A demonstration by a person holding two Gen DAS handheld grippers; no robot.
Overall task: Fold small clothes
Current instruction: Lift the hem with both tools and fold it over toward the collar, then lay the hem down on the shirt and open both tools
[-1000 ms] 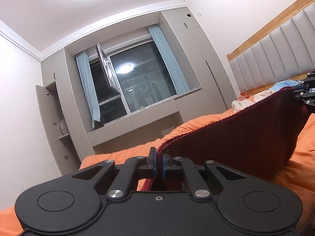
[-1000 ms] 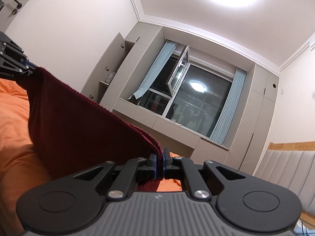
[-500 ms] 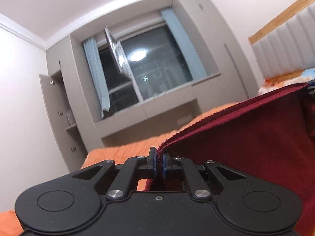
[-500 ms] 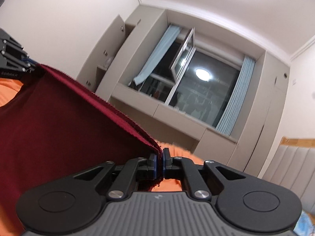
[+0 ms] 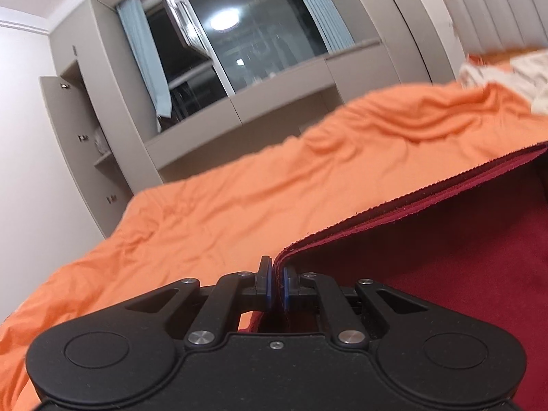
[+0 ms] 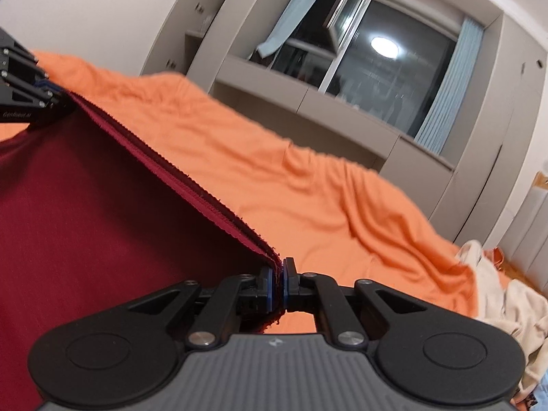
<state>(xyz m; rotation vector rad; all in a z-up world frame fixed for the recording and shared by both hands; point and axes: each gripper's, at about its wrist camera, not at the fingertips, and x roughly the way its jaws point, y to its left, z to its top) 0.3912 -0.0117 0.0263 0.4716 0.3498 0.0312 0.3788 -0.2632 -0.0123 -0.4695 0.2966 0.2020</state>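
**Stretching a dark red garment above the orange bed**

Holding the dark red garment [image 5: 445, 274] by one corner, the left gripper [image 5: 275, 282] had its fingers [image 5: 265, 279] pressed together on the doubled, ribbed edge of the cloth. The right gripper [image 6: 278, 282] pinched the opposite corner of the same edge in the same way, its fingers [image 6: 289, 279] closed on the fabric. Between the two grippers the edge ran taut and nearly straight, showing two layers lying one on the other, while the rest of the garment hung down below that edge toward the orange bedspread [image 5: 239, 188].

In the right wrist view the left gripper appeared at the far end of the red edge, at the upper left, its black linkage clamped on the corner. In the left wrist view the far end of the edge ran off the right side of the frame, so the other gripper was out of sight there.

The bedspread lay rumpled beyond the garment, with long creases across it. On the bedspread, well apart from the garment on the headboard side, lay a heap of pale cream clothes [image 6: 507, 294]. The padded headboard [image 5: 496, 10] stood past that heap. Beyond the far side of the bed stood grey cupboards [image 5: 113, 109] framing a dark window [image 5: 257, 34], with a pale blue curtain [image 6: 448, 89] at each side and one cupboard door standing open.
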